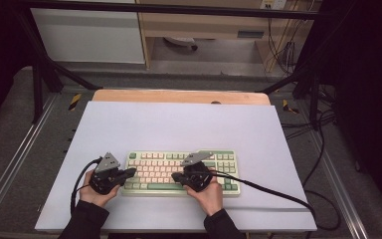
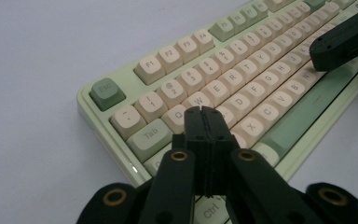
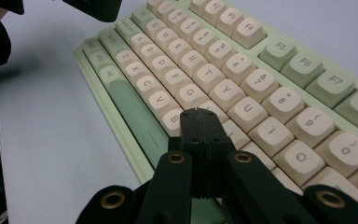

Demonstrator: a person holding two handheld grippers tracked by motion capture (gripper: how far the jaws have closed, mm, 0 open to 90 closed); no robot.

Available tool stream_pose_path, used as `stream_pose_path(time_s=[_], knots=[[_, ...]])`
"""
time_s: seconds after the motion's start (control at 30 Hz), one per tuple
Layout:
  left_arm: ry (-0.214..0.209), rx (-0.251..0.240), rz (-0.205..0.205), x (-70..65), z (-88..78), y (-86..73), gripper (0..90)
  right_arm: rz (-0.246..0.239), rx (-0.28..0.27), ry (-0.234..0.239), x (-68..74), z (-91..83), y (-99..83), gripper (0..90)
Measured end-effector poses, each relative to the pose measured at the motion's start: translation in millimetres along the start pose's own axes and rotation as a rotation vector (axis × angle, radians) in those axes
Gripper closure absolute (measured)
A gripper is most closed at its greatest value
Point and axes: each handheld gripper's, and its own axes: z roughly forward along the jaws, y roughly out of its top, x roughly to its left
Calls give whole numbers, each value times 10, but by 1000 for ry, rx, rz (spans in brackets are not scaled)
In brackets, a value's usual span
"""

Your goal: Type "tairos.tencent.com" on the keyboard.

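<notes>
A pale green keyboard (image 1: 181,173) with cream keys lies near the front of the white table. My left gripper (image 1: 132,172) is shut, its tips over the keyboard's left end. In the left gripper view its closed tips (image 2: 203,112) hover by the Q, W and A keys of the keyboard (image 2: 242,70). My right gripper (image 1: 175,177) is shut too, pointing left over the keyboard's lower middle rows. In the right gripper view its joined tips (image 3: 199,115) sit by the B and H keys of the keyboard (image 3: 205,65). Nothing is held by either.
A white sheet (image 1: 179,129) covers the table, with a wooden edge (image 1: 179,96) at the back. A black cable (image 1: 273,191) trails right from the right gripper. Metal frame rails (image 1: 10,169) run along both sides; cabinets (image 1: 87,32) stand beyond.
</notes>
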Motion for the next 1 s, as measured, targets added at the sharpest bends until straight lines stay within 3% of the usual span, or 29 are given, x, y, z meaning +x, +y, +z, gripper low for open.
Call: stream_pose_path(time_s=[0.67,1.0], knots=[[1,0,0,7,-3,-1,899,-18,21,7,14,80,-23,900],[0,-5,-1,6,-20,2,899,-28,-10,4,-5,-130,66,900]])
